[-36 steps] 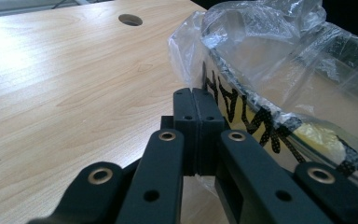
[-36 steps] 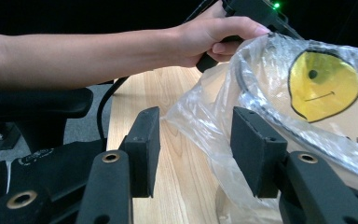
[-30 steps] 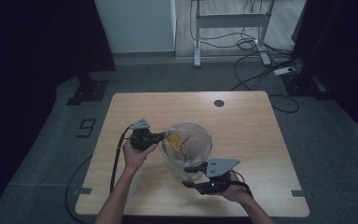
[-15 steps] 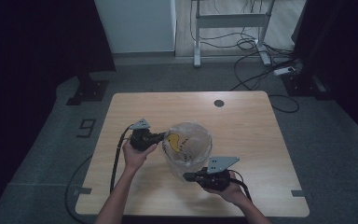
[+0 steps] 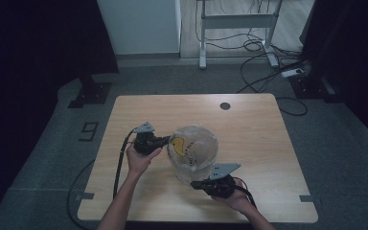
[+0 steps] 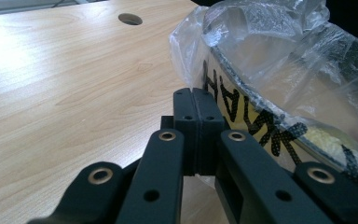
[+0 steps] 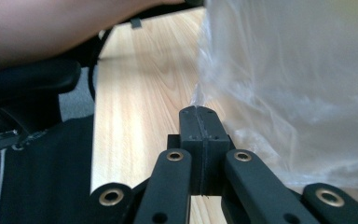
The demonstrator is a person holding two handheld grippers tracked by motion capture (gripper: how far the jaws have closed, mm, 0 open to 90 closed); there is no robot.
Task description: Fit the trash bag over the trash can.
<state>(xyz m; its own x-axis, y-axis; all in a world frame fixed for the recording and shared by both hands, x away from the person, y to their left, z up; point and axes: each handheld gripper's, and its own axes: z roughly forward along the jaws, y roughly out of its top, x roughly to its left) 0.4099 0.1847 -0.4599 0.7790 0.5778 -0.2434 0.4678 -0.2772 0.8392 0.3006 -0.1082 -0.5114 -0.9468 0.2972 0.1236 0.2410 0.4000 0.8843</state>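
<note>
On the light wooden table (image 5: pixel 249 120), mid-surface, stands the round container wrapped in clear plastic film (image 5: pixel 194 151). Left gripper (image 6: pixel 199 114) and right gripper (image 7: pixel 200 122), just closed, each pinch film; it should be drawn off gently, evenly.

The bag-wrapped tub (image 5: pixel 195 152) stands mid-worktop (image 5: pixel 249 124). The left gripper (image 5: pixel 165 141) lies at its left. The right gripper (image 5: pixel 195 184) lies before it.
</note>
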